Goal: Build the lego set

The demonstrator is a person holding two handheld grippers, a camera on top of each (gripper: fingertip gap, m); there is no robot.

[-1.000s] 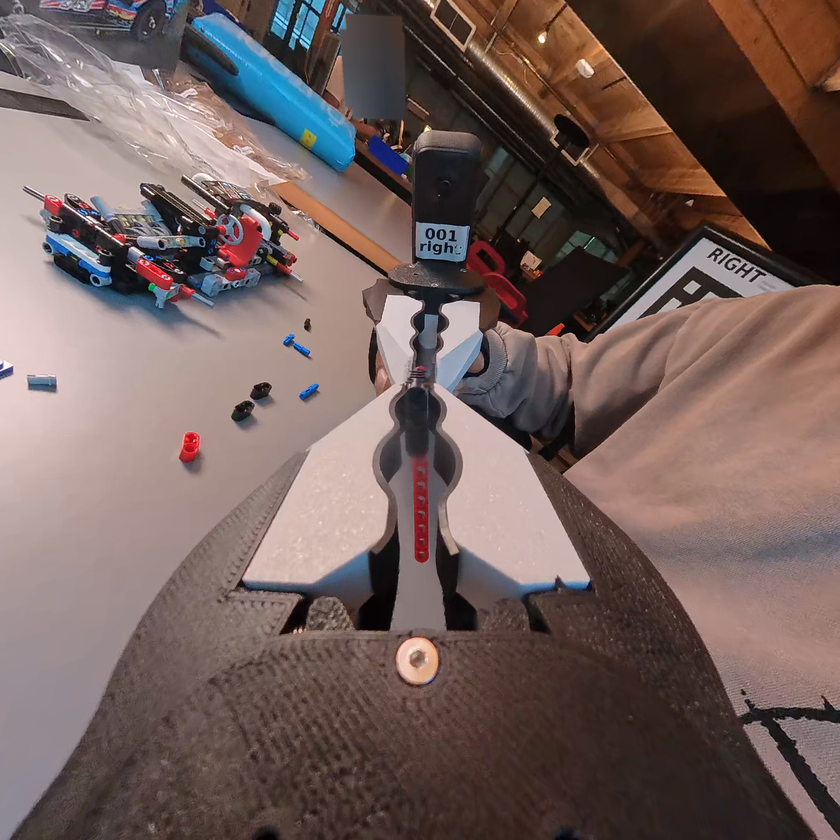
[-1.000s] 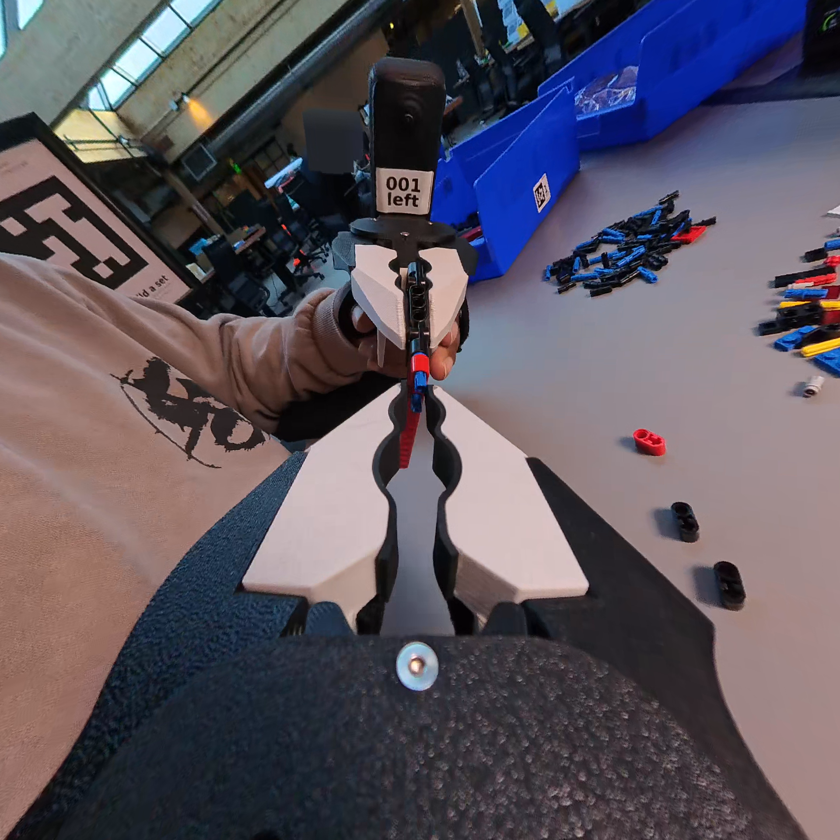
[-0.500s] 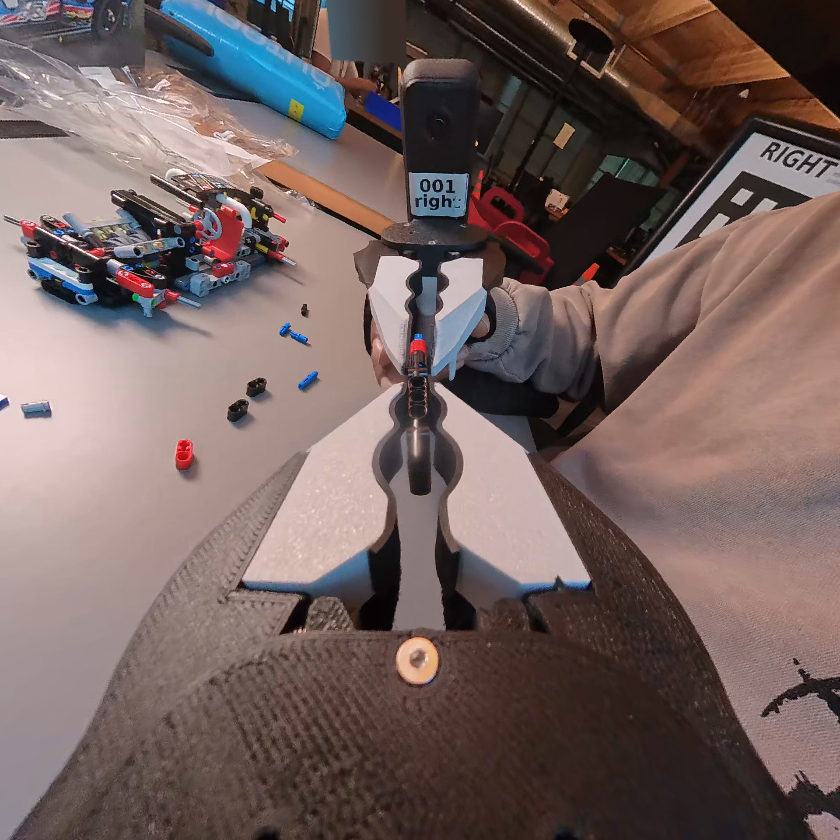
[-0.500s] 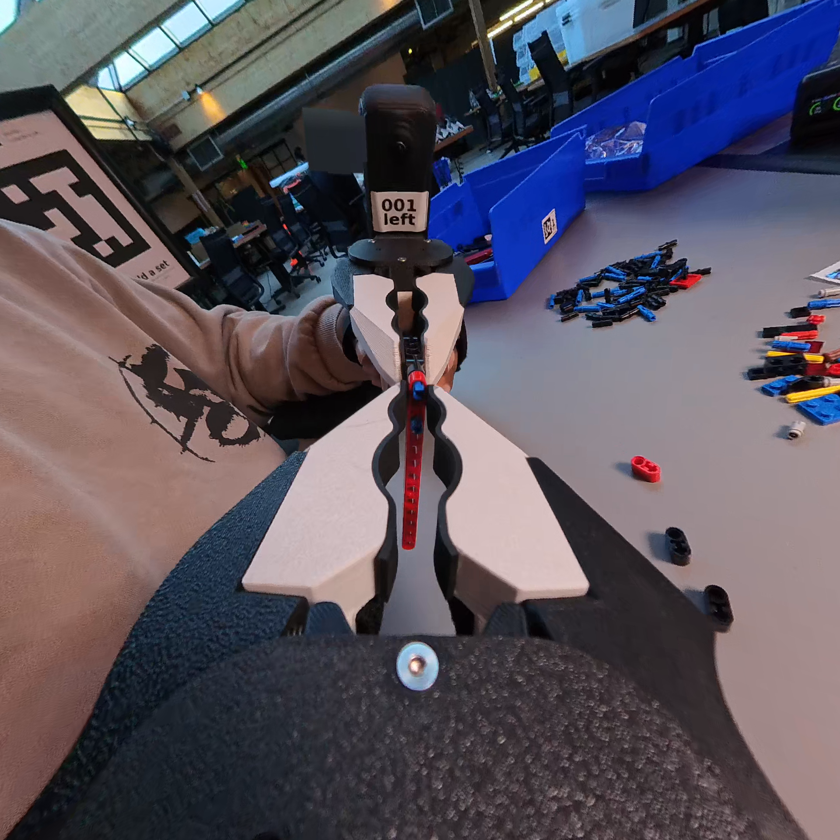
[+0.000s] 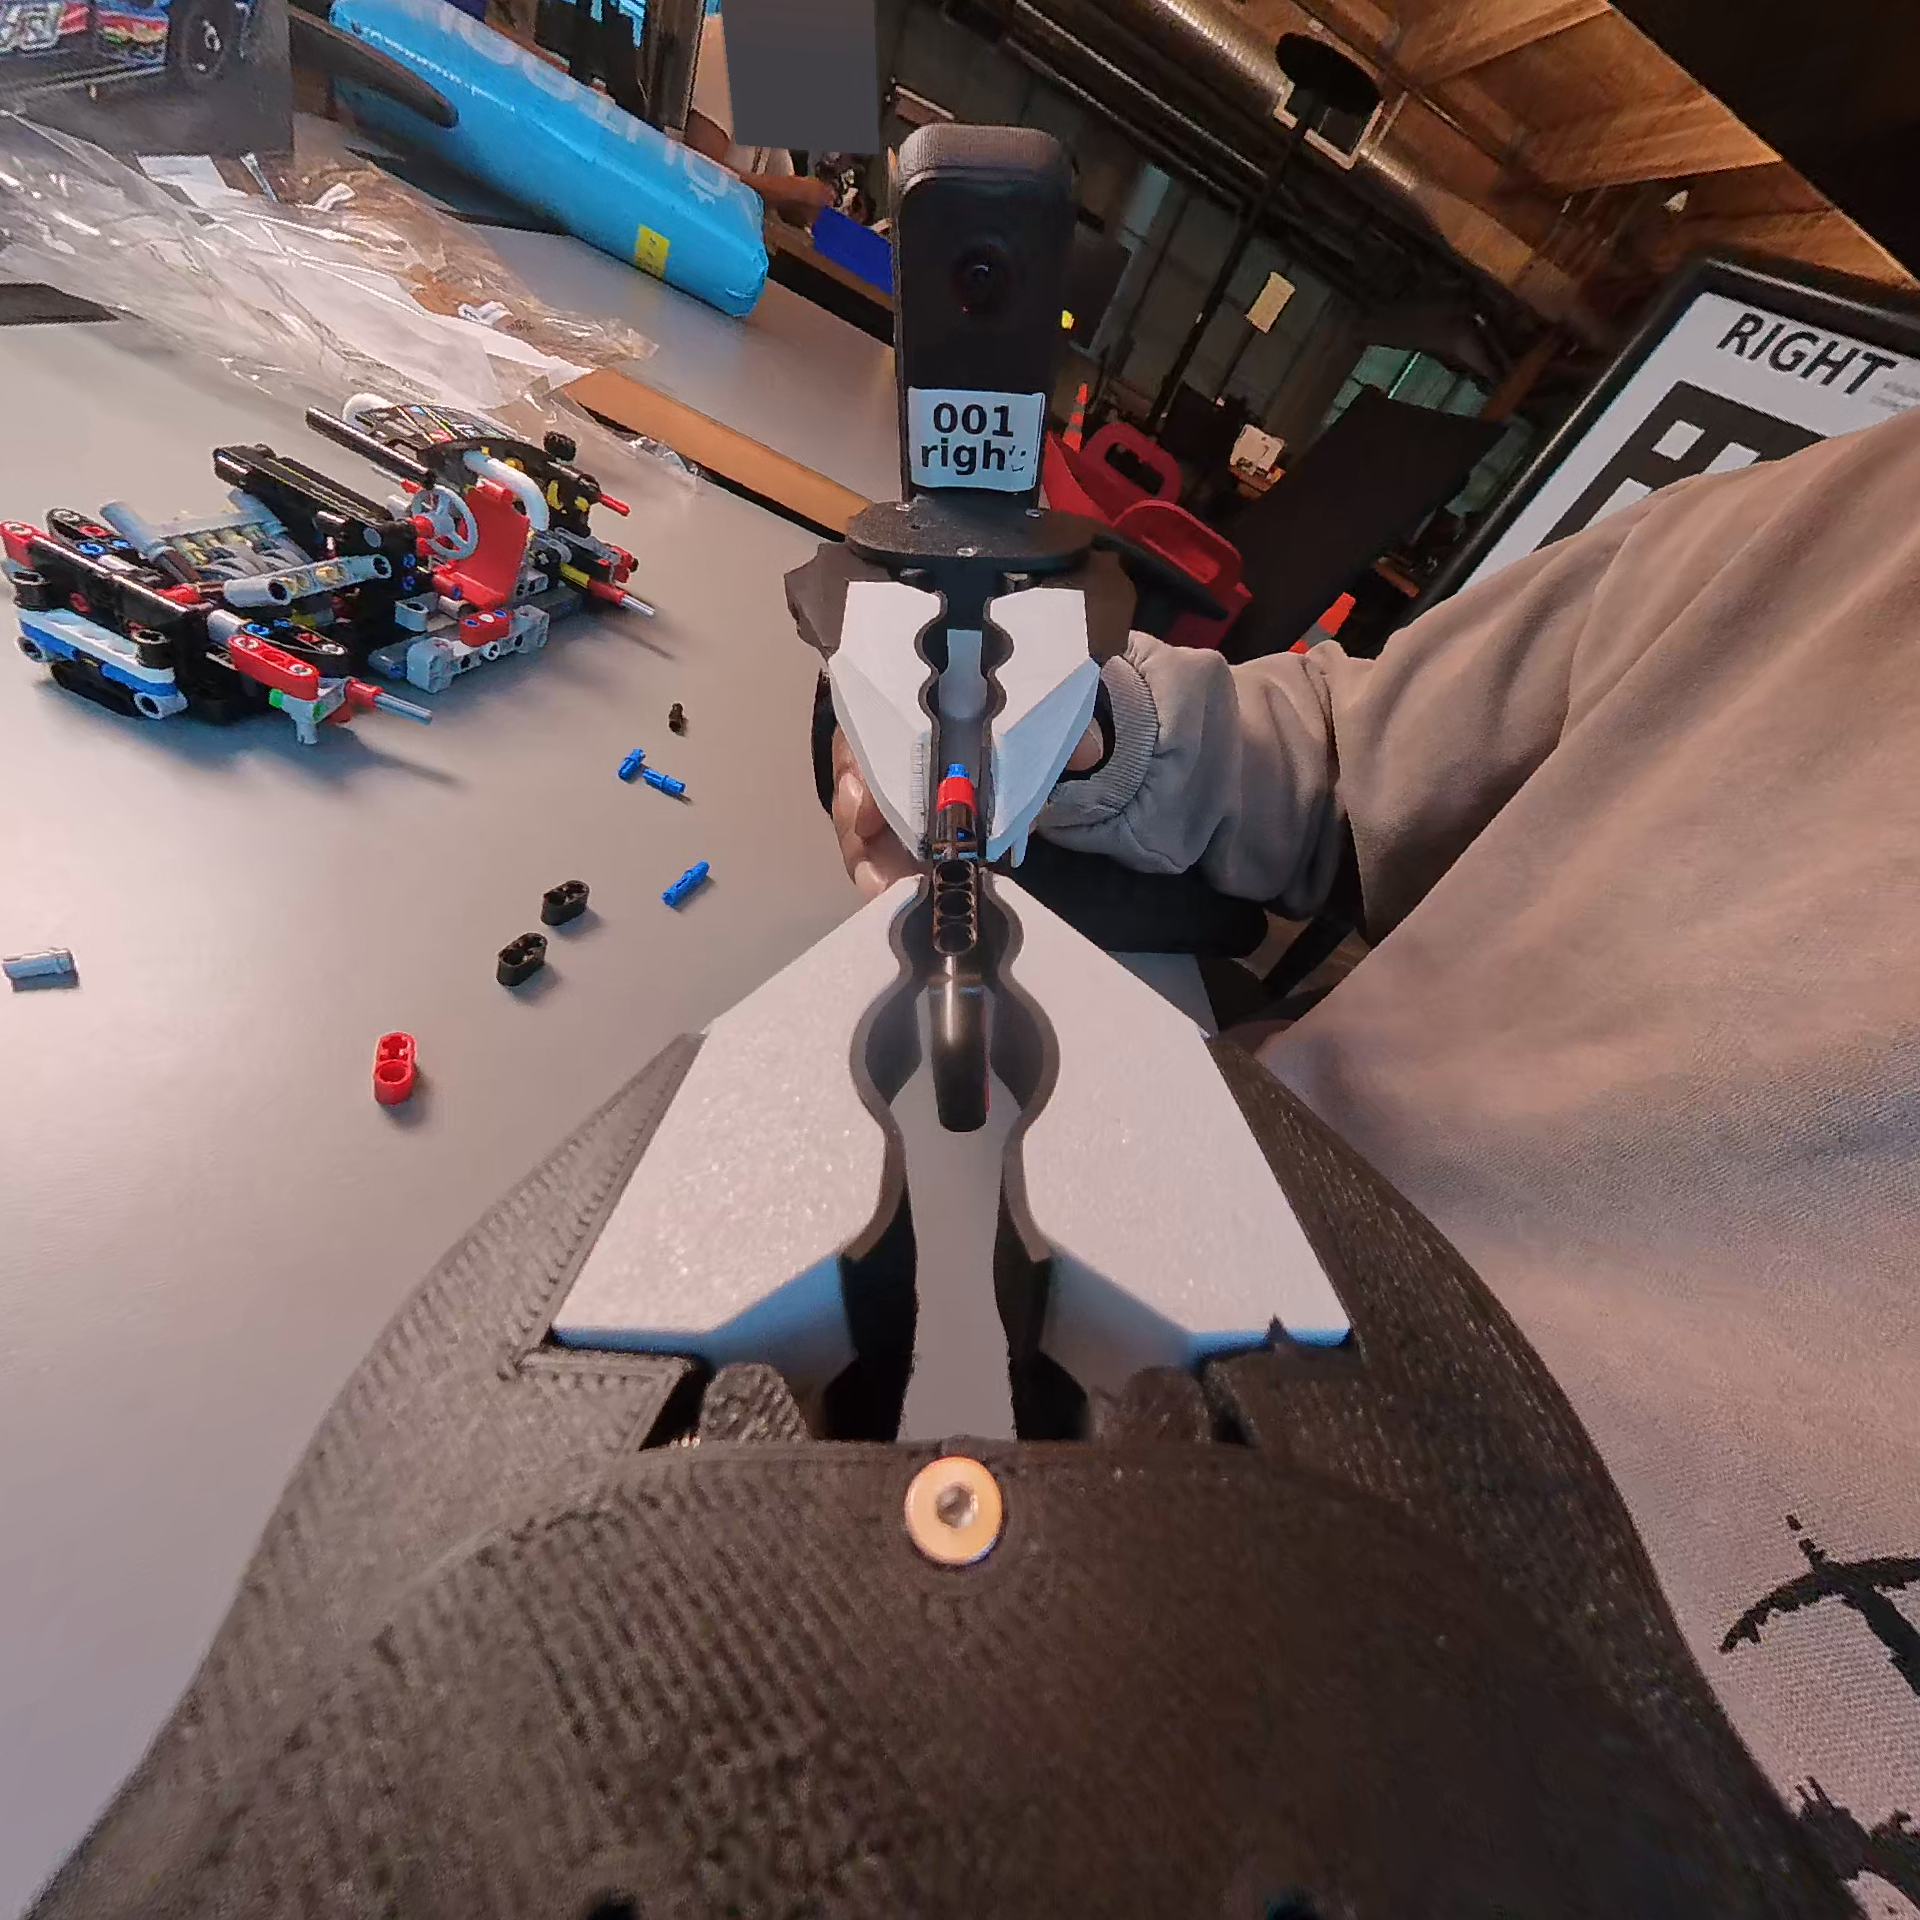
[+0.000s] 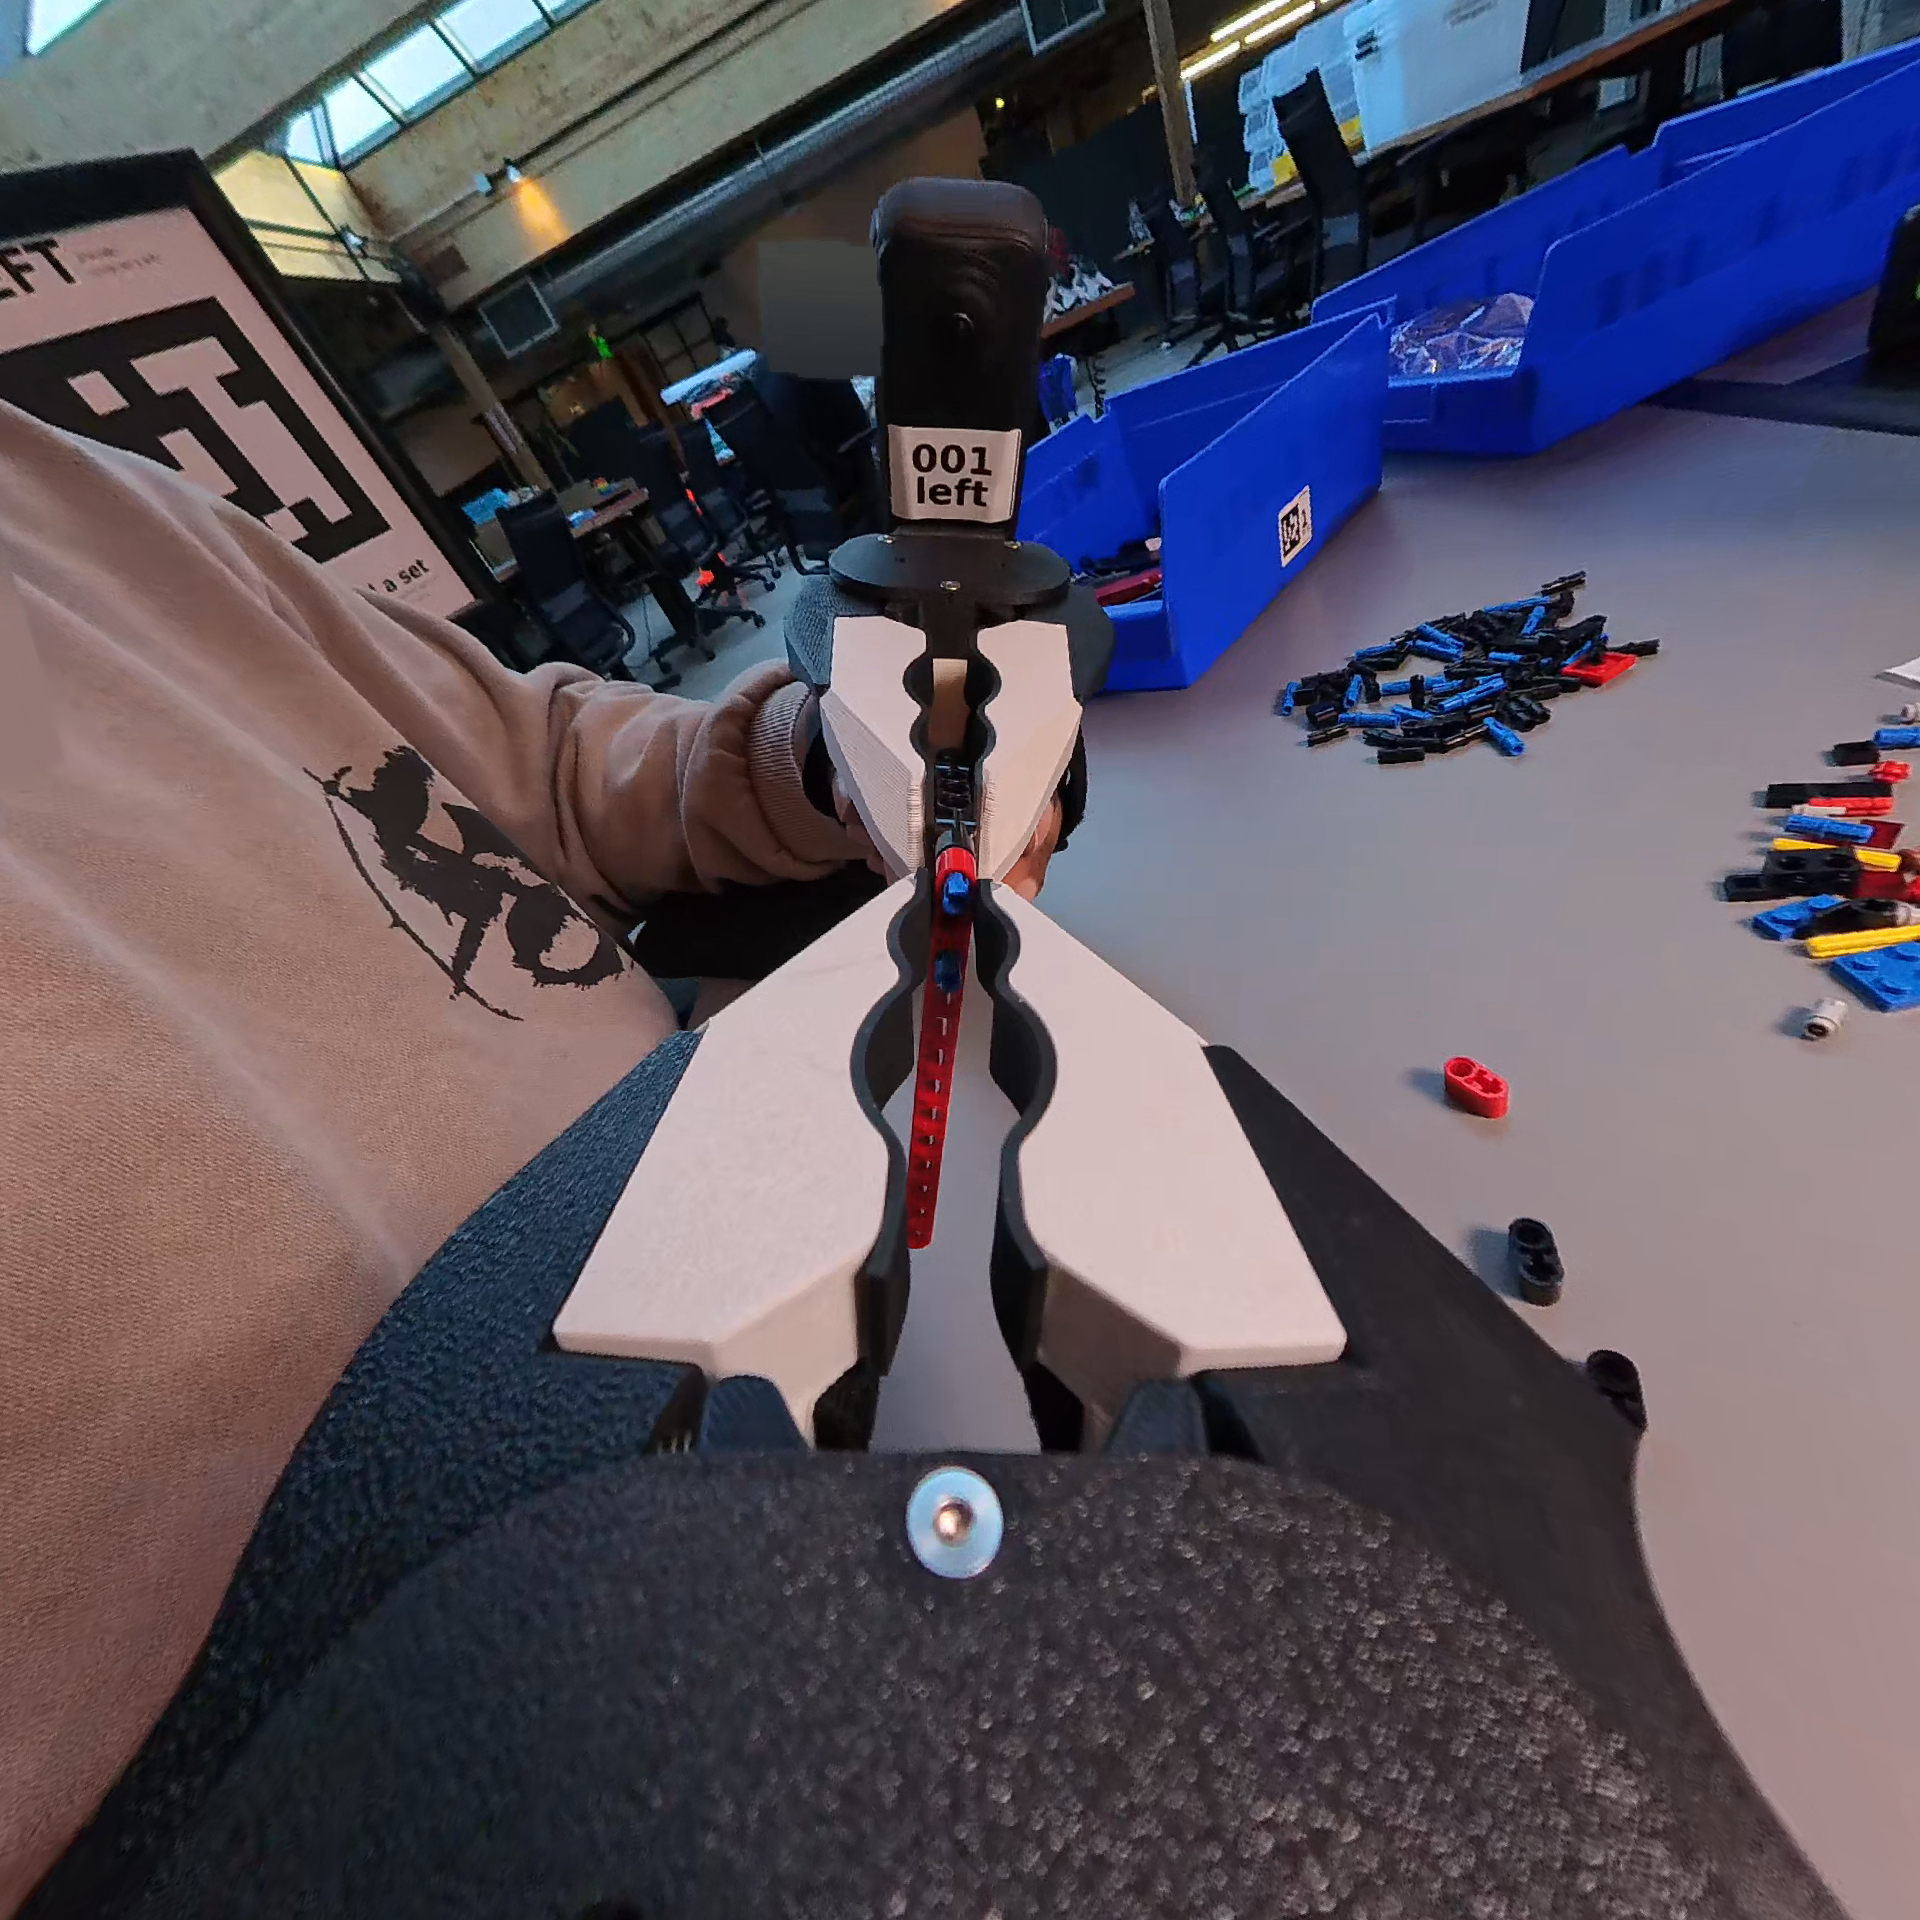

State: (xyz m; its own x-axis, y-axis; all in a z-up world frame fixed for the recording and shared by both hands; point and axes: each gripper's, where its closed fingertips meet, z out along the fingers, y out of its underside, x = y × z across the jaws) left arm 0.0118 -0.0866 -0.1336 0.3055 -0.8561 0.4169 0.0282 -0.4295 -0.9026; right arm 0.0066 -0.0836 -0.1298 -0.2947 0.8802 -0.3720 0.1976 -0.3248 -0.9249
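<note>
My left gripper is shut on a black holed beam that runs back between its fingers. My right gripper is shut on a long red beam carrying blue pins near its tip. The two grippers face each other tip to tip in front of the person's torso, above the table's near edge. The red beam's end meets the black beam's end. The right gripper shows opposite in the left wrist view. The left gripper shows opposite in the right wrist view. A partly built lego car stands on the grey table.
Loose pieces lie near the car: a red connector, black connectors and blue pins. A pile of blue and black pins, sorted bricks and blue bins are on the other side. Clear plastic bags lie behind the car. The grippers are tip to tip, or close to it. From either gripper's tips it is about 25 cm to the partly built lego car.
The red beam lay between my left fingers a second ago; now it lies between my right fingers, and the black beam shows between the left fingers. Both grippers stay tip to tip.
</note>
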